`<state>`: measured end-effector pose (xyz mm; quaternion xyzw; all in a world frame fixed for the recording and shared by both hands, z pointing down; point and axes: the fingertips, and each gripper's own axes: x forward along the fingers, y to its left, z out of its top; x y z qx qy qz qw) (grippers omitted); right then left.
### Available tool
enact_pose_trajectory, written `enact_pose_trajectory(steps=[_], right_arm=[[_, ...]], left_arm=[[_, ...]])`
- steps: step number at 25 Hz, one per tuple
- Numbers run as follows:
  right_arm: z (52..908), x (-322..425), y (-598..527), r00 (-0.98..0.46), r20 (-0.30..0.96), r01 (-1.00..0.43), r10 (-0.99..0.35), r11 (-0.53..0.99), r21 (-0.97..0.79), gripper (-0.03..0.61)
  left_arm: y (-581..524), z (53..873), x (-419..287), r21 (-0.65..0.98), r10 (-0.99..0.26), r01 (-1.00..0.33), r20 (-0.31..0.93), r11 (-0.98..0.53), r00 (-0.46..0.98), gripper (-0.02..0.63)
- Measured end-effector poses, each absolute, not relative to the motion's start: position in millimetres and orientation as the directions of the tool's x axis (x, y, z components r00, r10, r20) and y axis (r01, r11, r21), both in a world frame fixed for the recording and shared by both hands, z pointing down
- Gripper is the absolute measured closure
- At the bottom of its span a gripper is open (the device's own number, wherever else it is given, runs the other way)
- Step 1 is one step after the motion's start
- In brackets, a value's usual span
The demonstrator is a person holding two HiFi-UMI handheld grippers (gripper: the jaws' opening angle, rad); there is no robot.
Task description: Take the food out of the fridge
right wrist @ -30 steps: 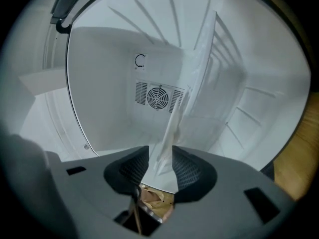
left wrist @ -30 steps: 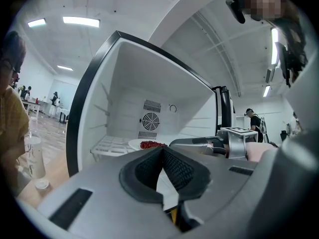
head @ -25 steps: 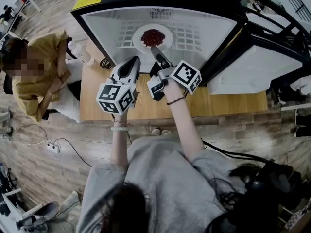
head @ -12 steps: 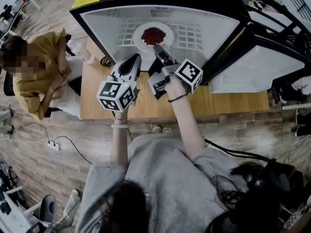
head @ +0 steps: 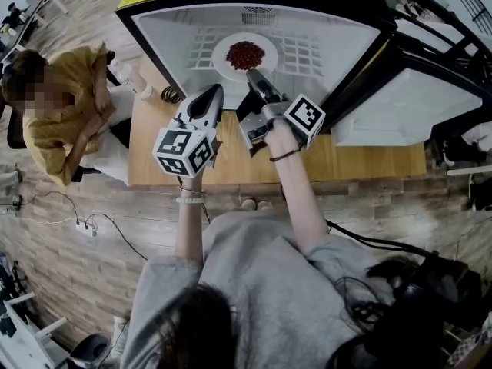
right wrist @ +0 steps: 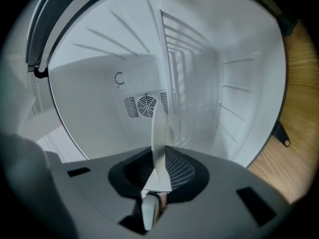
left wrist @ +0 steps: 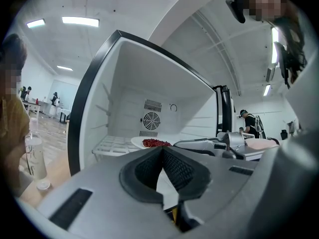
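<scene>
Jaws of my right gripper (right wrist: 158, 171) have just closed on the plate (head: 227, 61) rim; red food (head: 244, 54) sits on it, on the fridge shelf (head: 307, 52), ready to pull out. Left gripper (left wrist: 162, 153) shut, empty

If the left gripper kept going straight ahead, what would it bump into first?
Probably the white plate of red food on the fridge shelf, straight beyond the shut left gripper, though depth is unclear.

The plate (head: 222, 54) holding food (head: 244, 54) lies on the fridge (head: 164, 43) shelf (head: 304, 52).
</scene>
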<state>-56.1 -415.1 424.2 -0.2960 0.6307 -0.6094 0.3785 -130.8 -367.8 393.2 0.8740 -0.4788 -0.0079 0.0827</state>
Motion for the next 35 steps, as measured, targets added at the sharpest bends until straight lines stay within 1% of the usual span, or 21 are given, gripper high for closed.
enact_pose_trajectory(steps=[11, 22, 29, 35], right_arm=[[408.9, -52.7, -401.9, -0.567, -0.161, 0.140, -0.807, 0.098, -0.985, 0.515], [400.9, -40.3, -386.3, -0.587, -0.166, 0.131, -0.793, 0.110, -0.985, 0.515], [381.1, -36.6, -332.6, -0.606, -0.194, 0.144, -0.772, 0.134, -0.981, 0.514], [375.9, -30.5, -316.7, -0.627, -0.212, 0.155, -0.749, 0.146, -0.977, 0.514]], left_arm=[[-353.4, 381.8, -126.1, 0.148, -0.832, -0.826, 0.035, -0.544, 0.554, 0.606], [-334.6, 370.4, -113.5, 0.139, -0.821, -0.814, 0.006, -0.564, 0.570, 0.606], [-282.3, 354.8, -104.1, 0.122, -0.813, -0.806, -0.015, -0.579, 0.582, 0.606], [-266.4, 351.3, -97.4, 0.113, -0.808, -0.802, -0.018, -0.587, 0.589, 0.606]])
